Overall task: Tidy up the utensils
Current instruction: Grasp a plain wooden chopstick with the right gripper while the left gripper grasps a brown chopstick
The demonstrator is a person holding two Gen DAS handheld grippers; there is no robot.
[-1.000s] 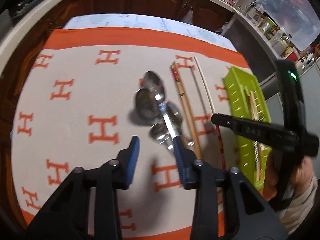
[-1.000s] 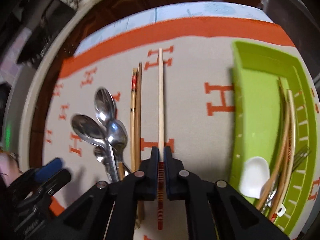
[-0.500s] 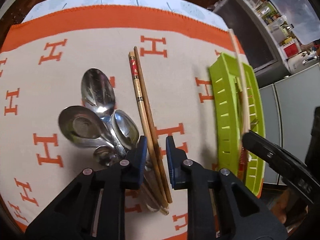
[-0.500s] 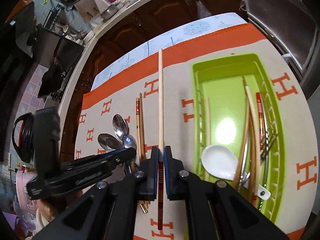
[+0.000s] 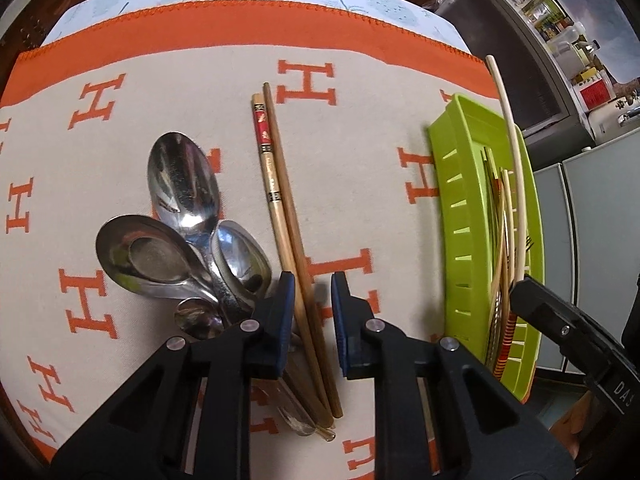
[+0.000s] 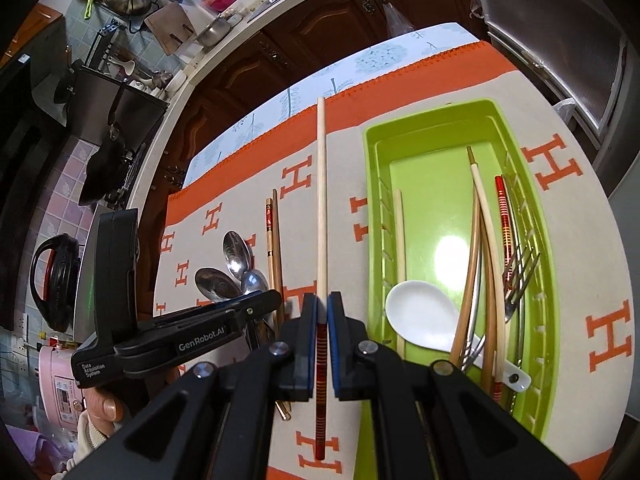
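- We've got a woven cloth (image 5: 200, 80) over the table, cream with orange H shapes and an orange stitched border; lots of bare fabric on its far side and left.
- The green tray (image 6: 432, 184) is a long plastic box with slotted walls, sitting on the cloth's right side. Its far half is bare; the near half holds a white ceramic spoon (image 6: 420, 316), curved-looking bamboo chopsticks and metal forks (image 6: 520, 268).
- Our right gripper (image 6: 322, 320) is clamped tight on a pale chopstick (image 6: 321, 200) with a red striped end, held up above the cloth just left of the tray's wall.
- Our left gripper (image 5: 313, 312) is partway open, blue pads straddling two wooden chopsticks (image 5: 288, 248) lying flat, not pinching them.
- Shiny steel spoons (image 5: 180, 232) are piled overlapping, touching that pair's left side.
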